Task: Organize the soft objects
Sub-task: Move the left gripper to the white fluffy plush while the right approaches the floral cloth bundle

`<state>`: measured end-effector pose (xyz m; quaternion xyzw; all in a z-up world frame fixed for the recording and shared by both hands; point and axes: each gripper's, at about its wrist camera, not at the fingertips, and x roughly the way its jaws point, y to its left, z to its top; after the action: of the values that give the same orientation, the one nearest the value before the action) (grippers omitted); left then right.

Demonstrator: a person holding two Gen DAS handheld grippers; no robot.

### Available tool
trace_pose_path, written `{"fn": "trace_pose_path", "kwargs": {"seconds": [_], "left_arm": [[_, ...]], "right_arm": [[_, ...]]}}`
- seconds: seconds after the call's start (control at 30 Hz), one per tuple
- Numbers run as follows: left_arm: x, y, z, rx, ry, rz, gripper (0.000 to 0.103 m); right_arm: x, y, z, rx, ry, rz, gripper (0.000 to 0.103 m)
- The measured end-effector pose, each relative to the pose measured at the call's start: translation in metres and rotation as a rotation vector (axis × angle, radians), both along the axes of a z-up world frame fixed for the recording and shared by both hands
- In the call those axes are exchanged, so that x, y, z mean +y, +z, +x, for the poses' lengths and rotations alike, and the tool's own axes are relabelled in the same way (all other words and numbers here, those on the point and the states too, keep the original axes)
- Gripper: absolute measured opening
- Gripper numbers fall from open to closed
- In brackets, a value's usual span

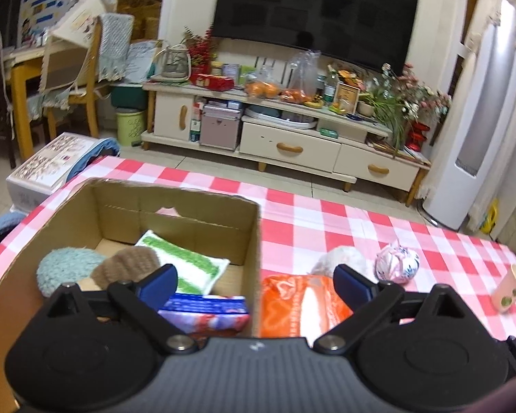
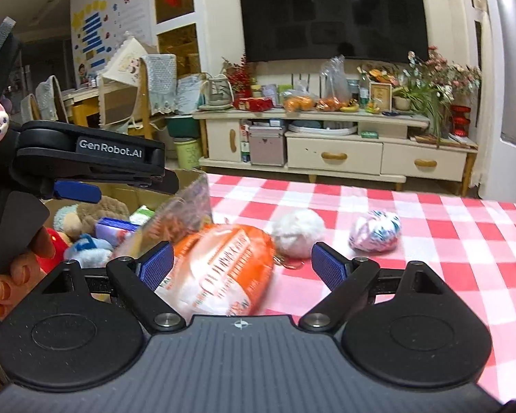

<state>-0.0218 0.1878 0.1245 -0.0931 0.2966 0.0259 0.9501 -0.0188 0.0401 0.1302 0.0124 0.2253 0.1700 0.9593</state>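
Left hand-held gripper (image 1: 253, 284): fingers spread wide, gripping nothing, poised over the right wall of the cardboard box (image 1: 254, 237).

Right hand-held gripper (image 2: 242, 263): fingers likewise apart, empty, with the orange packet (image 2: 220, 268) lying on the surface between them.

Orange packet: soft plastic, orange with a white panel and print, blurred; touches the box's outer wall.

White fluffy ball (image 2: 297, 232): just beyond the packet.

Pink-and-blue patterned cloth bundle (image 2: 375, 230): near the ball, apart from it.

Box contents: teal fuzzy piece (image 1: 67, 270), brown fuzzy piece (image 1: 127, 263), green-striped white cloth (image 1: 185, 265), blue-purple packet (image 1: 206, 311).

Surface: red-and-white checked cloth (image 1: 344, 220).
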Motion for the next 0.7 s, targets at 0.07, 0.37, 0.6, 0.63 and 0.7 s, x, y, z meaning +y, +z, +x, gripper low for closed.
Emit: {"fn": "trace_pose_path", "kwargs": {"seconds": [0.07, 0.37, 0.6, 0.63, 0.7], "left_arm": [[-0.007, 0.0, 0.0, -0.004, -0.014, 0.02, 0.1], [-0.034, -0.003, 0.003, -0.02, -0.055, 0.068, 0.102], [-0.051, -0.008, 0.006, -0.018, -0.074, 0.086, 0.102], [-0.053, -0.008, 0.007, -0.018, -0.076, 0.089, 0.102], [-0.056, -0.009, 0.007, -0.021, -0.079, 0.091, 0.102]], "right_arm": [[-0.002, -0.001, 0.001, 0.011, -0.015, 0.012, 0.103], [-0.016, -0.013, 0.012, 0.055, -0.087, 0.079, 0.103], [-0.027, -0.026, 0.022, 0.076, -0.144, 0.112, 0.103], [-0.028, -0.028, 0.024, 0.078, -0.154, 0.111, 0.103], [-0.032, -0.032, 0.029, 0.082, -0.176, 0.105, 0.103]]}}
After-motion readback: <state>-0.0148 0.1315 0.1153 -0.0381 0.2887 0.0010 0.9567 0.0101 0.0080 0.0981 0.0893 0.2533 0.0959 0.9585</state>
